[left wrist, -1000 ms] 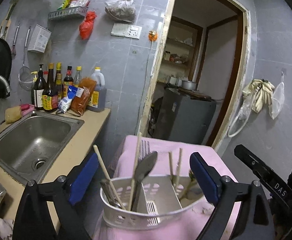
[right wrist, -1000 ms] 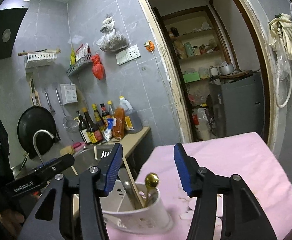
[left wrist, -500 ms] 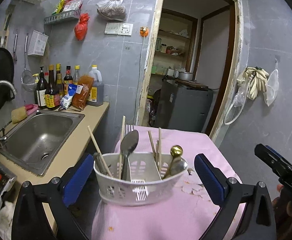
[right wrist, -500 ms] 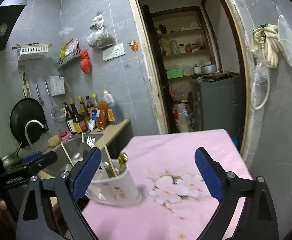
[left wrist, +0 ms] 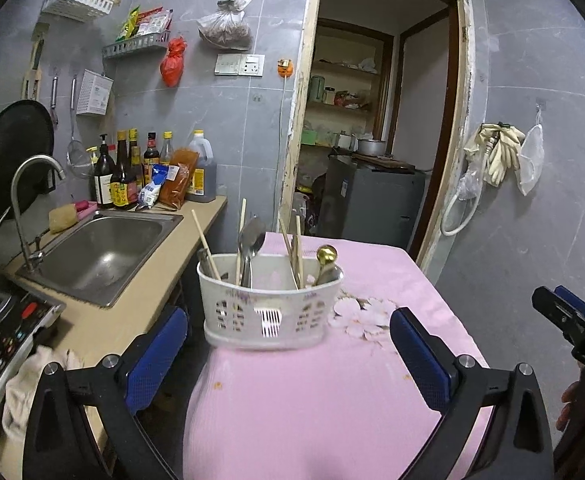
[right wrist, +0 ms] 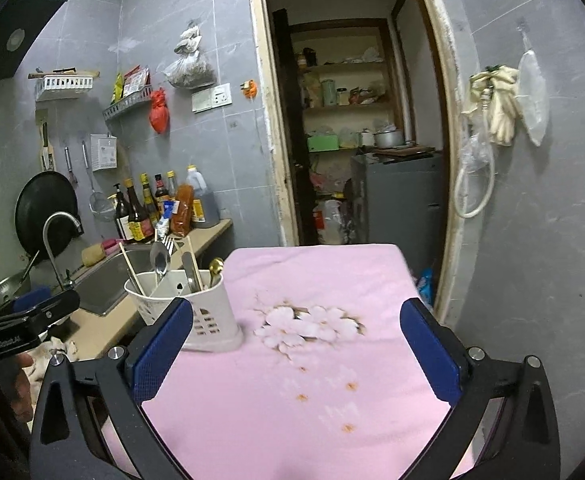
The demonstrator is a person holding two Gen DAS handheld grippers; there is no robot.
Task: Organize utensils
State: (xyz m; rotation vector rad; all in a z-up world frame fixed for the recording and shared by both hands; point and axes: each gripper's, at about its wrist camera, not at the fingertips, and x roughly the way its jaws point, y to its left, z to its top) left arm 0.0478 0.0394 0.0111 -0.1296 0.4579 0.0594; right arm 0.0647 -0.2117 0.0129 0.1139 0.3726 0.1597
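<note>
A white plastic utensil caddy stands on the left part of a pink cloth-covered table. It holds wooden chopsticks, a steel spoon and a gold-headed spoon. My left gripper hangs open in front of the caddy, pads apart from it. My right gripper is over the cloth to the right of the caddy. Its jaws are opening and nothing is between them. Each gripper shows at the edge of the other's view: right gripper, left gripper.
Left of the table runs a beige counter with a steel sink, a faucet and sauce bottles. A cooker panel and a rag lie near. Behind the table a doorway opens onto a grey cabinet.
Both grippers have drawn back from the caddy, which now looks smaller and farther off. The right jaws, half closed near the gold spoon before, have spread wide.
</note>
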